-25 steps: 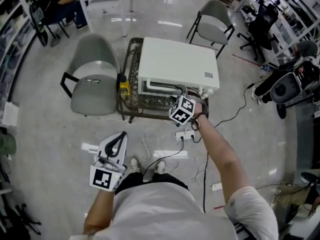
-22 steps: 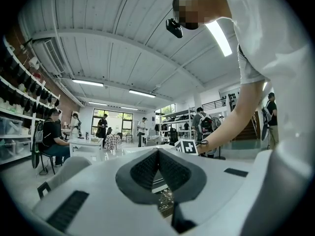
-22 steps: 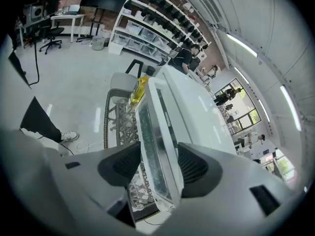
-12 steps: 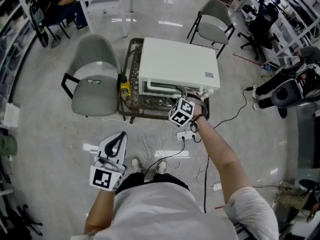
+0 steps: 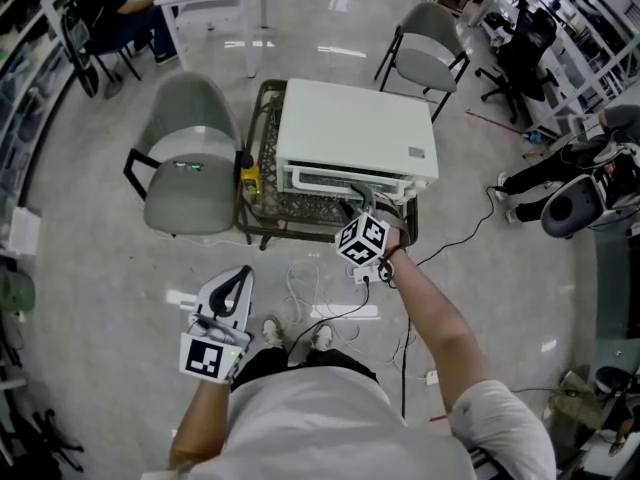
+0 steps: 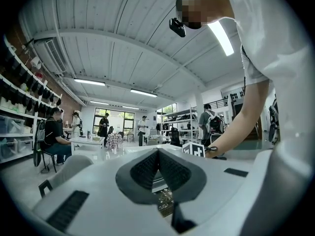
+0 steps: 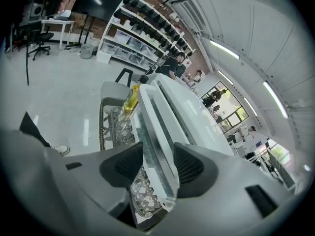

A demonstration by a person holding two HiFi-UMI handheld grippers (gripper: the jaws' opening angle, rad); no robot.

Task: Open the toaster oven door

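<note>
The white toaster oven (image 5: 355, 133) stands on a low wicker table (image 5: 262, 203). Its glass door (image 5: 340, 180) hangs ajar, tilted out from the front. My right gripper (image 5: 368, 206) points down at the door's right part. In the right gripper view the door's upper edge (image 7: 157, 132) runs between the jaws of the right gripper (image 7: 158, 163). The jaws have just been closing, and both pads look pressed against that edge. Far from the oven, my left gripper (image 5: 232, 286) is held level at the lower left. Its tips meet in the left gripper view (image 6: 158, 151), with nothing held.
A yellow bottle (image 5: 246, 171) stands on the table's left side. A grey chair (image 5: 190, 163) sits left of the table, another chair (image 5: 430, 48) behind the oven. A power strip and cables (image 5: 365, 271) lie on the floor by my feet.
The right gripper has drawn back a little toward me, and the door's edge has come out with it. The left gripper has not moved.
</note>
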